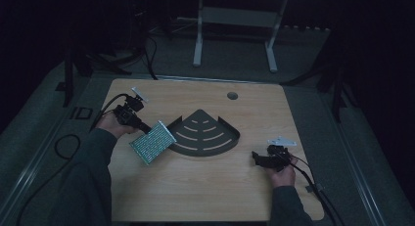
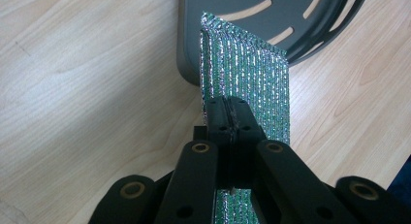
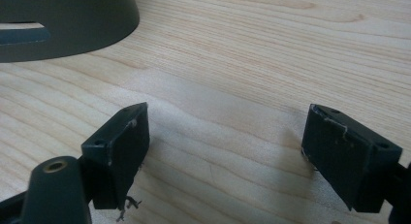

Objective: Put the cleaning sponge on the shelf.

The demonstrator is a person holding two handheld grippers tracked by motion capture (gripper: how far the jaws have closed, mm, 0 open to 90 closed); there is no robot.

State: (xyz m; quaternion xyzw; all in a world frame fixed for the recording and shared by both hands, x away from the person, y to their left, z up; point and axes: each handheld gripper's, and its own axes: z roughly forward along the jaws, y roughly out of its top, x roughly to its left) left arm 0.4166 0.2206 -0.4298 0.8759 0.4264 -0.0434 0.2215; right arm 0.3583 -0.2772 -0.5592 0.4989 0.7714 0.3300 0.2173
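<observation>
Our left claw is clamped on the near edge of the glittery green sheet. The sheet sticks out ahead of the claw, its far corner over the rim of the dark tray. Our right claw rests spread wide on the table, gripping nothing.
</observation>
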